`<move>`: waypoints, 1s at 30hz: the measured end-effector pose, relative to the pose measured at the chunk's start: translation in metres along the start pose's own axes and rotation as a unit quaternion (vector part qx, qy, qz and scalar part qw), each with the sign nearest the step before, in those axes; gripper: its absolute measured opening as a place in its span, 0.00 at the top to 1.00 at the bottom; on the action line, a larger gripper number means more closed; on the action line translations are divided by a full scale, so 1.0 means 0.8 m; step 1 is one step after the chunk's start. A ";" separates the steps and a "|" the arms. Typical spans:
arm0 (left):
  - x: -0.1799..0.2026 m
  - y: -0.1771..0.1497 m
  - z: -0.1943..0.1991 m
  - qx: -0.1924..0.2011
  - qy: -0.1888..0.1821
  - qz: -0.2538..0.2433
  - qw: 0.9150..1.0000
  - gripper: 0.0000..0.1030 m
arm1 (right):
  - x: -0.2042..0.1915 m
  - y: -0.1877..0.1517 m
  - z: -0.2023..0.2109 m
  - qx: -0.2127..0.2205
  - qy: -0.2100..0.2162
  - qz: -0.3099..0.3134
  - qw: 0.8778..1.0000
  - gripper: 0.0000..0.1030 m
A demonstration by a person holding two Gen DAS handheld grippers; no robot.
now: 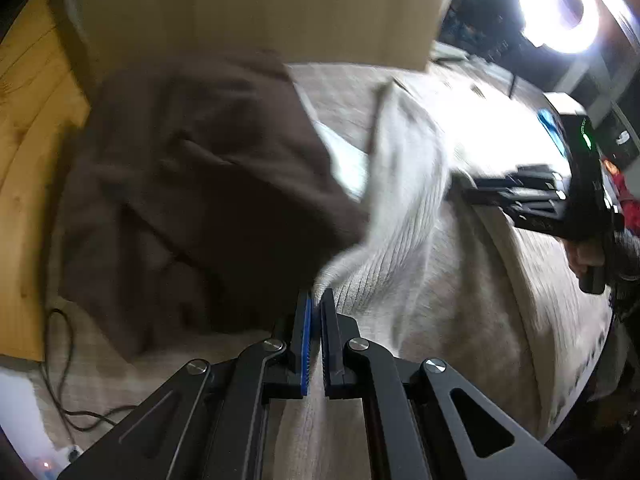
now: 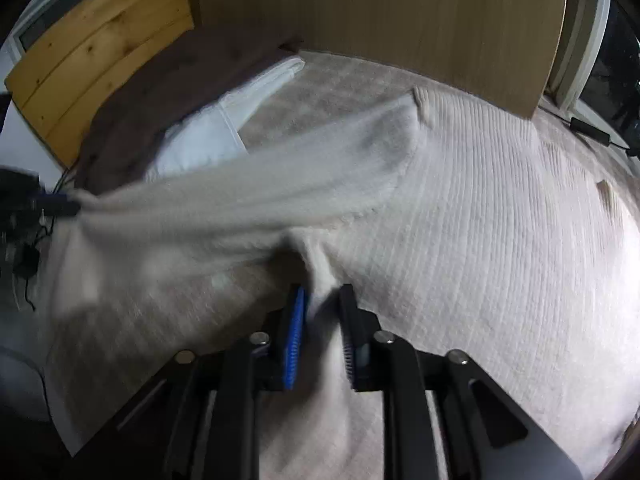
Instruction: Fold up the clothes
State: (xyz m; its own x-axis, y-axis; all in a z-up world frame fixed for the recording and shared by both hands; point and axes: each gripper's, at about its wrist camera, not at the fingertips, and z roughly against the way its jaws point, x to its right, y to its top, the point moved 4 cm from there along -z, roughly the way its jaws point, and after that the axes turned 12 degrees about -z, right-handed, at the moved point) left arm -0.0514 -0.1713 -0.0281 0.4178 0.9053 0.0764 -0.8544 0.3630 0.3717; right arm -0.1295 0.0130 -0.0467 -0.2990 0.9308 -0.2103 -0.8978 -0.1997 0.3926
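Two grippers pinch one cream ribbed sweater (image 2: 460,200): left gripper (image 1: 316,300) clamped narrow on an edge at lower centre, right gripper (image 2: 322,300) closed on a bunched fold. Sleeve lifted and stretched toward frame left, body flat across the right. Judged mid-fold, not squared. Brown garment (image 1: 192,184) heaped upper left, white cloth (image 2: 224,128) beside it.

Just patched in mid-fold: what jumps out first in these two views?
The cream ribbed sweater fills both views, pinched by the left tongs and the right tongs, with a fold stretched between them. A brown garment lies heaped to the left, and a ring light glares top right.
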 end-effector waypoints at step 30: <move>0.014 -0.208 0.060 -0.021 -0.007 0.031 0.999 0.93 | -0.095 0.105 -0.040 -0.149 0.031 -0.187 0.971 0.71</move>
State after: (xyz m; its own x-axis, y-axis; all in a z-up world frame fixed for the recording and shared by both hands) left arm 0.1106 -0.2324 -0.0444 0.3682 0.9232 0.1103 -0.8907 0.3162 0.3266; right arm -0.1925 -0.0843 -0.0267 0.0549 0.9366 -0.3460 -0.9982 0.0602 0.0044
